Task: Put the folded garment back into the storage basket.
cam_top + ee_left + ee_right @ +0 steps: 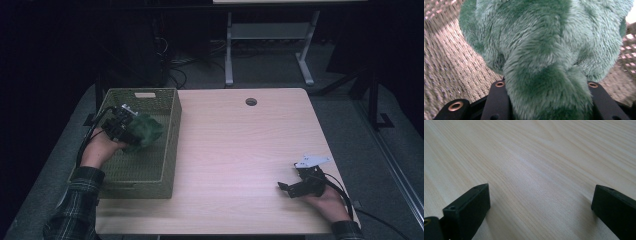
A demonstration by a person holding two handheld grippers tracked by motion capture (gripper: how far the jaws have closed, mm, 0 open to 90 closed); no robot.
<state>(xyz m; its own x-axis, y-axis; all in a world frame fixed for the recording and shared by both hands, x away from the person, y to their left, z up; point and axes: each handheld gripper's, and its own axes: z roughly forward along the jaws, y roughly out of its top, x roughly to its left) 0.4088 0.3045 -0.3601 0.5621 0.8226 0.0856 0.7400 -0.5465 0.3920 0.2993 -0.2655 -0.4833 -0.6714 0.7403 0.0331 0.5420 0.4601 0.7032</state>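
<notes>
Inside the green woven basket (pixel 165 165) at the table's left edge, your left gripper (pixel 131 131) clamps a green plush toy (pixel 145 130), both jaws sunk into the fur so the soft body cannot slip out. You hold the toy above the basket floor, within the walls, so a release would likely drop it straight in. Your right gripper (pixel 284 188) rests on the wooden table (pixel 240 145) near its right edge, jaws spread wide with nothing between them, parked well clear of the basket.
</notes>
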